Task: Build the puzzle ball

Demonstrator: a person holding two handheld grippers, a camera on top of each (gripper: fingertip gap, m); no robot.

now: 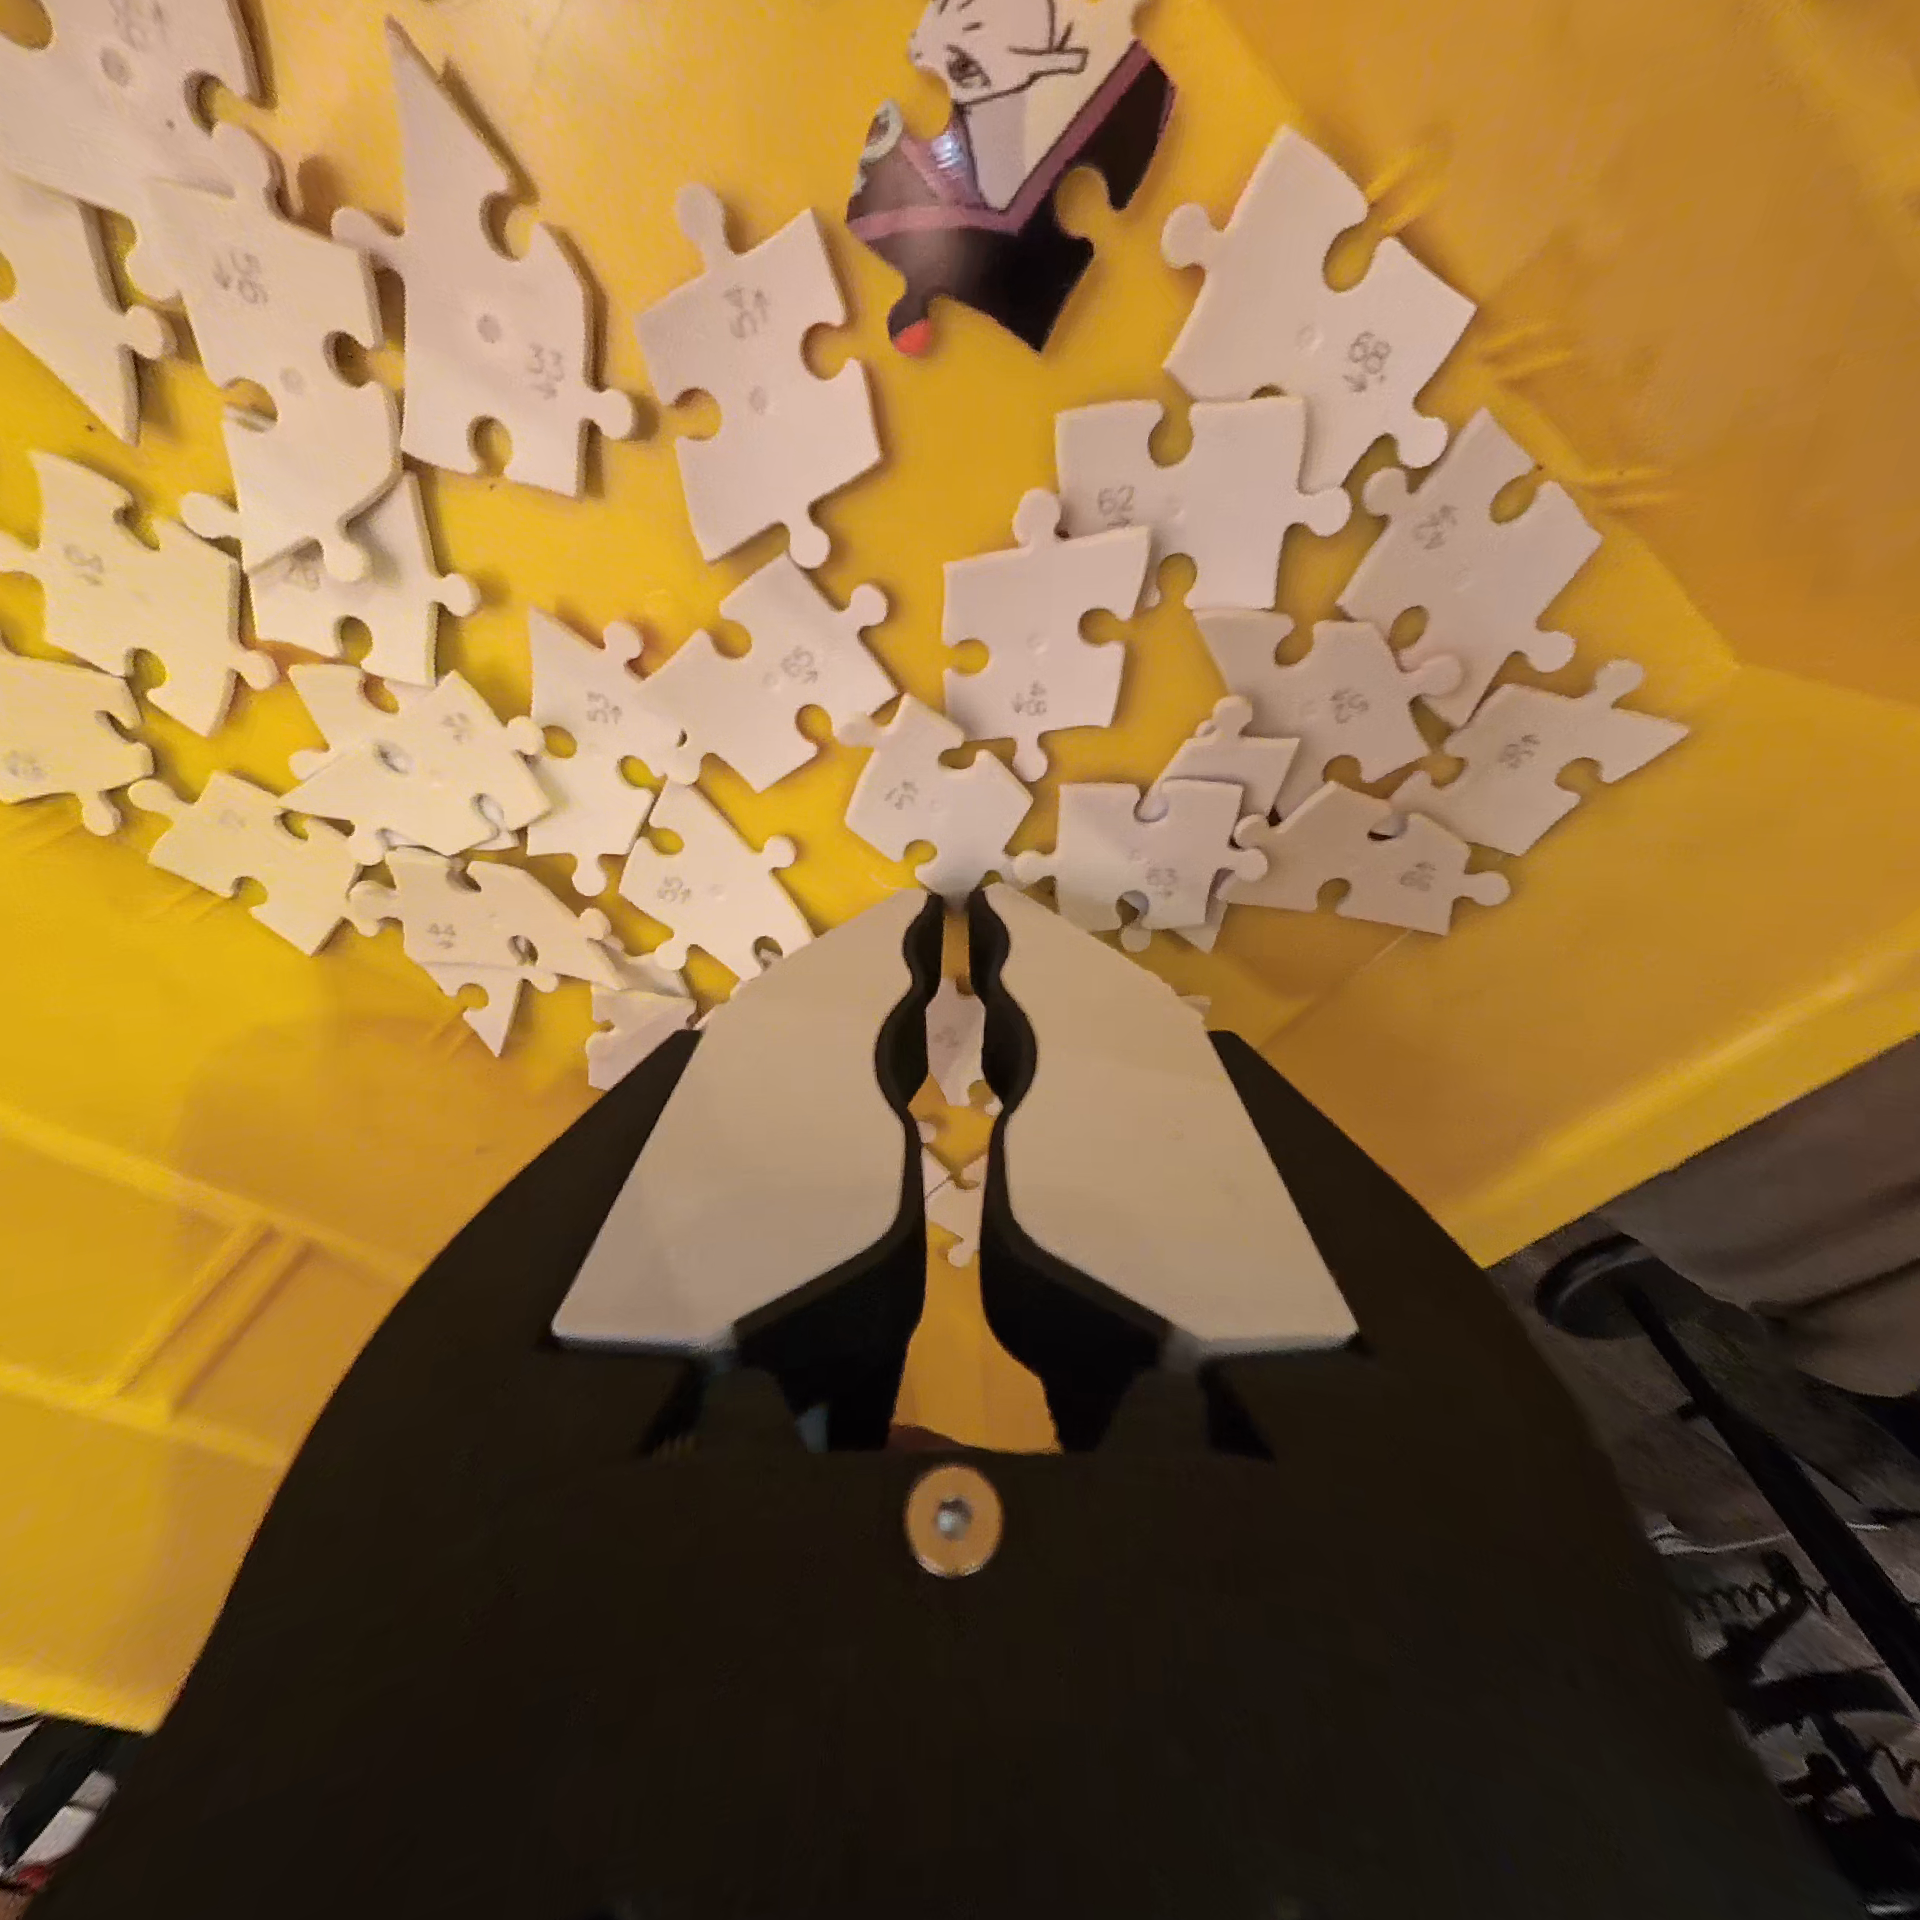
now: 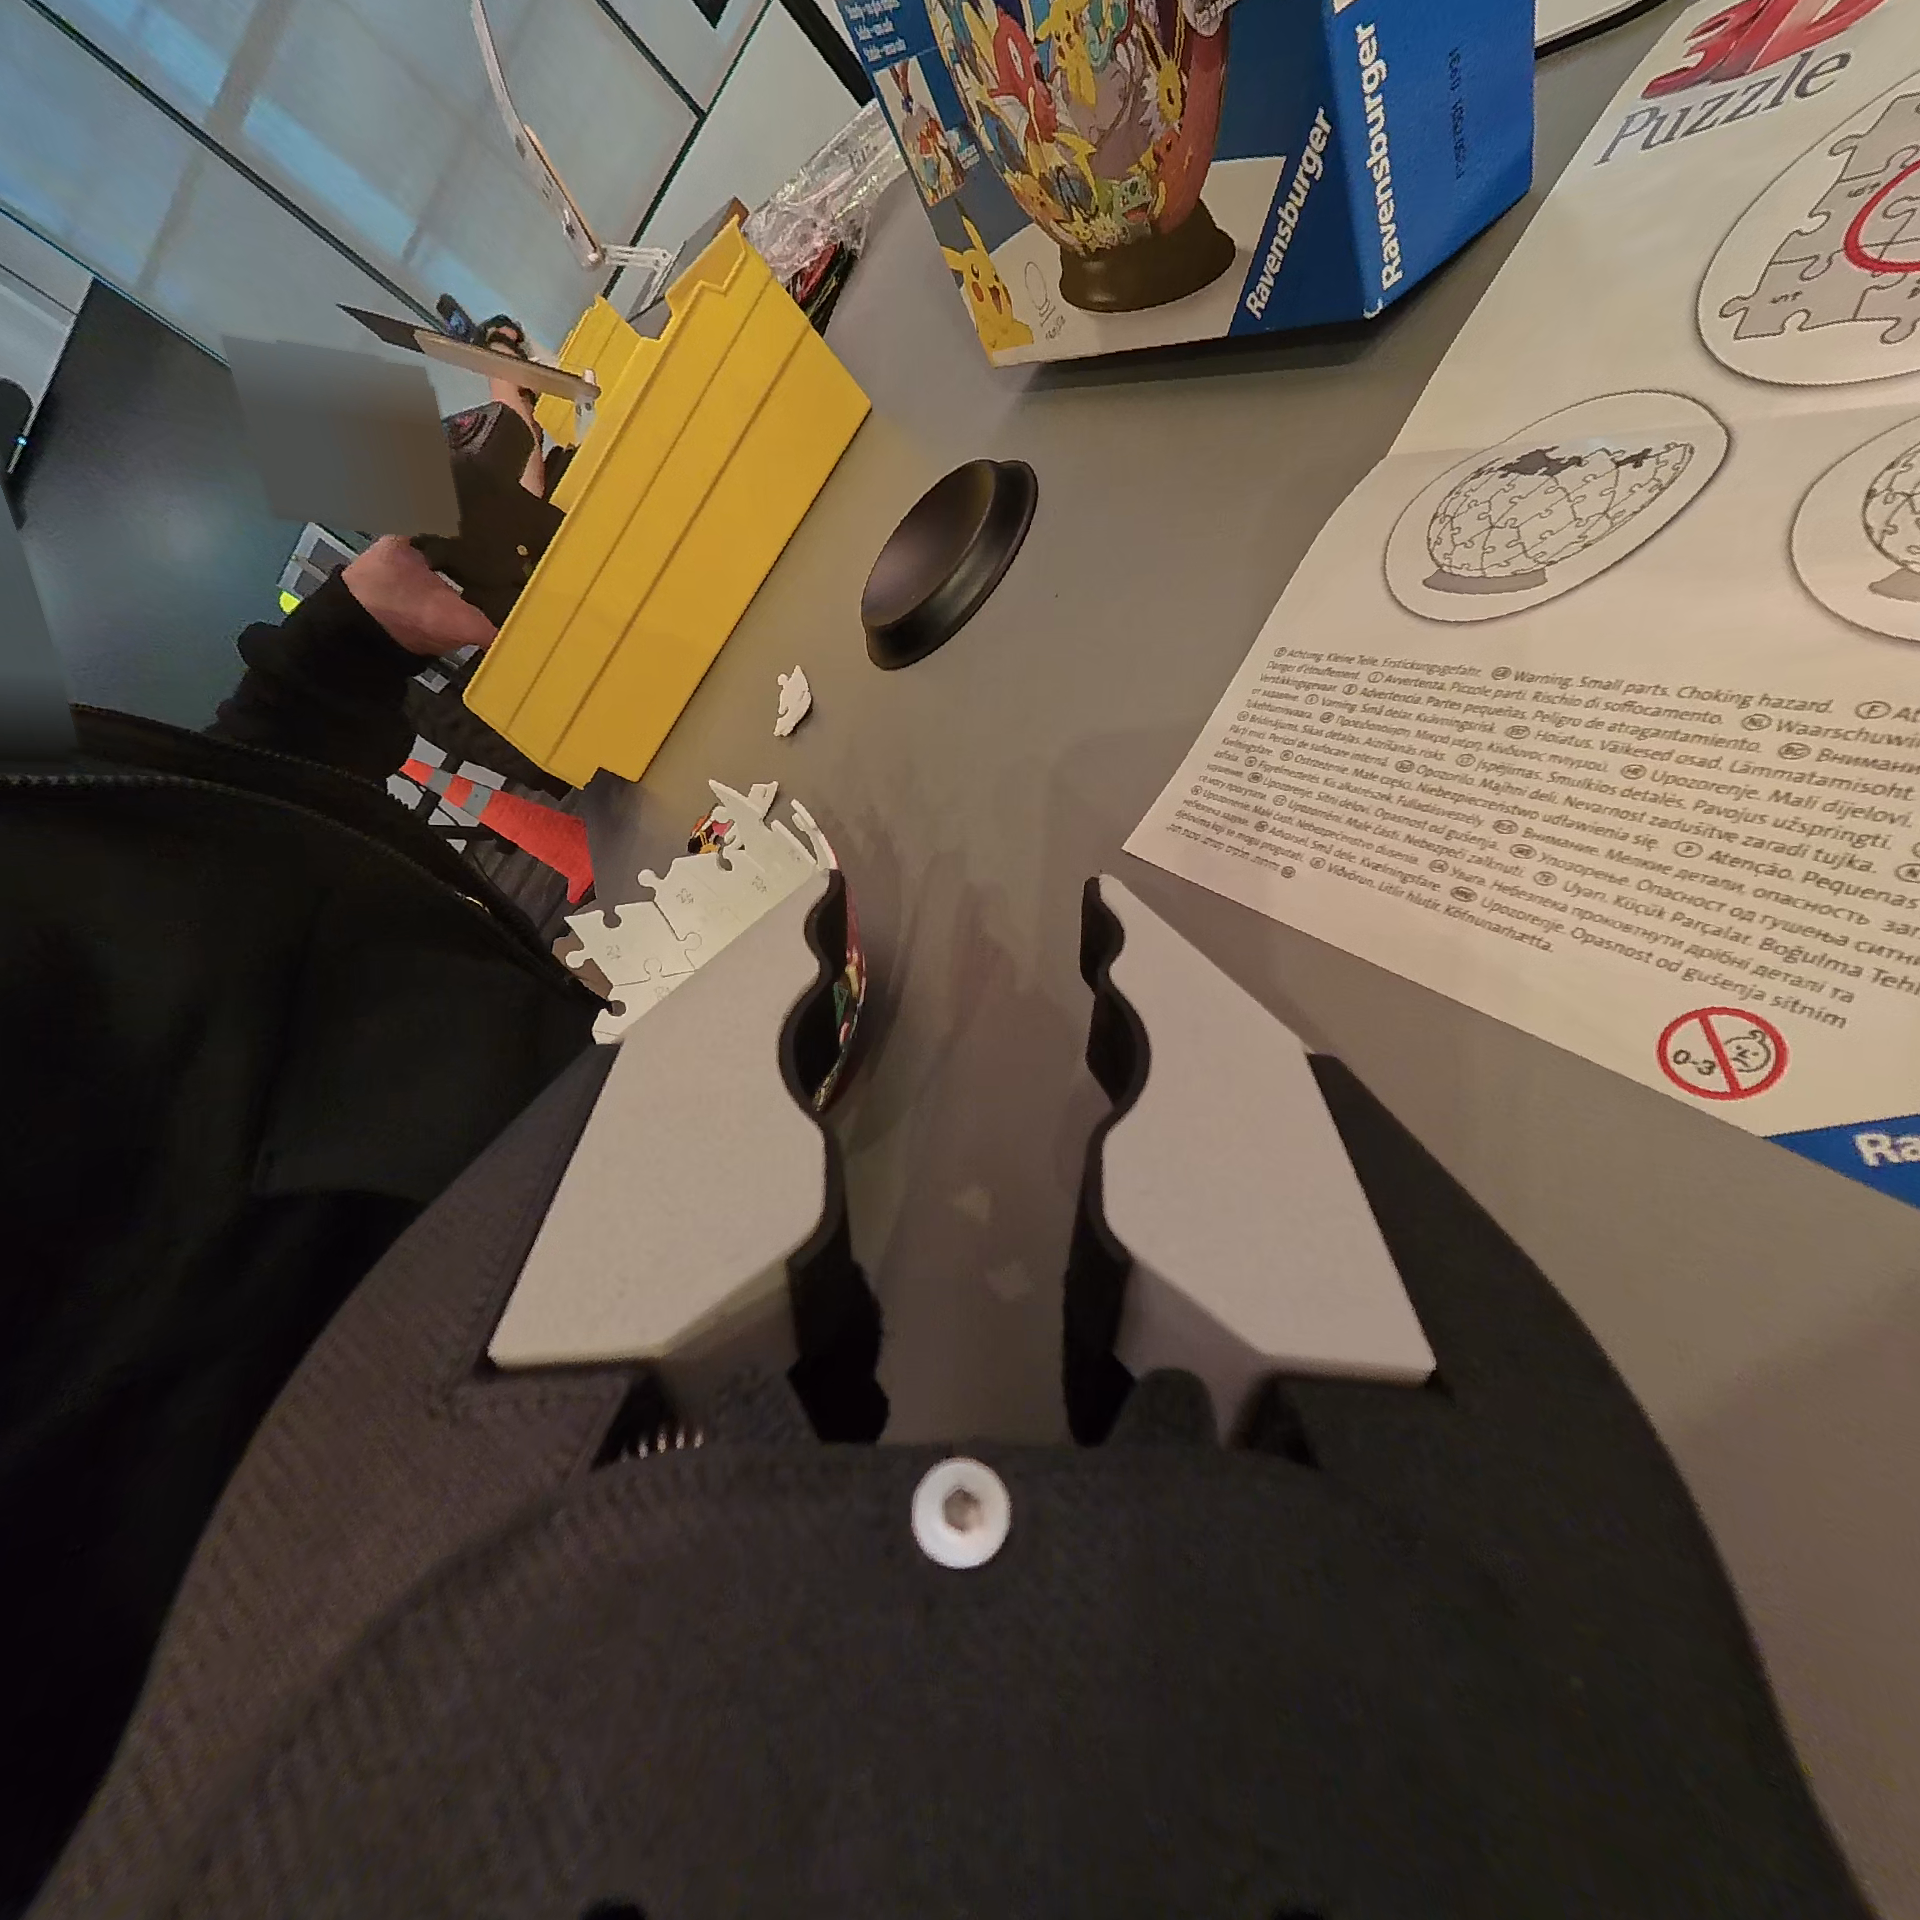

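Observation:
In the left wrist view, several white, face-down puzzle pieces (image 1: 769, 405) lie scattered on the floor of a yellow bin (image 1: 1558, 987). One piece lies picture side up (image 1: 997, 208) at the top. My left gripper (image 1: 956, 902) is down in the bin, with its jaws nearly closed on the lower tab of one white piece (image 1: 935, 795). My right gripper (image 2: 961, 914) is open over the grey table (image 2: 1039, 727). A curved, joined section of the puzzle ball (image 2: 686, 904) lies against its left finger (image 2: 686, 1143), partly hidden behind it.
The yellow bin (image 2: 665, 520) stands at the table's left, with a person's arm (image 2: 416, 603) reaching into it. A black round stand (image 2: 951, 566), one loose white piece (image 2: 793, 701), the blue puzzle box (image 2: 1195, 156) and an instruction sheet (image 2: 1558, 623) lie on the table. Some 50 cm of space lies between my two pairs of fingers.

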